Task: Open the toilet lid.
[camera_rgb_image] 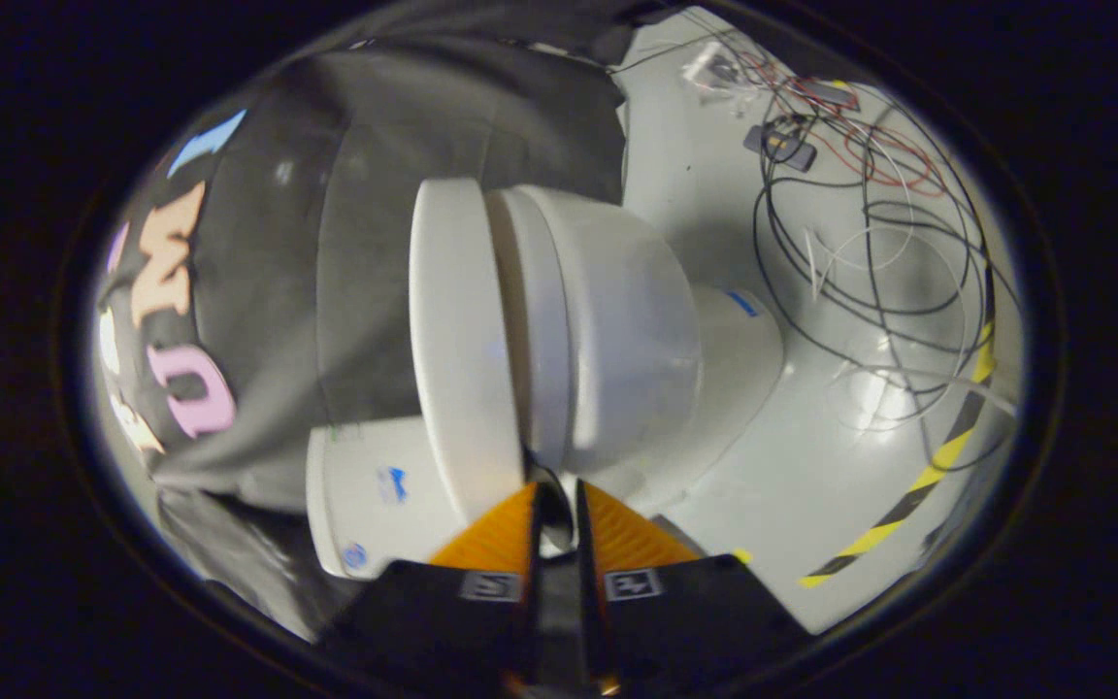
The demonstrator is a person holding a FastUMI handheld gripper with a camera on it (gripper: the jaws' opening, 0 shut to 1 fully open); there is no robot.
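Tongs at the toilet's rim, lid not yet lifted.

Gripper view: the tongs (556,505) are nearly shut, tips at the seam where the lid (457,340) meets the bowl (617,330), probably to pry; a grip is unclear. The lid's long axis runs away from the fingers, tank (365,505) beside them.

We are seeing the toilet lid (462,349) showing plain white, like the bowl (617,330); the hand-held gripper (556,510) is wearing ribbed orange fingers (496,534) on black; the floor (811,466) is showing pale grey, carrying yellow-and-black striped tape (918,485) and black, white, red wires (870,214).
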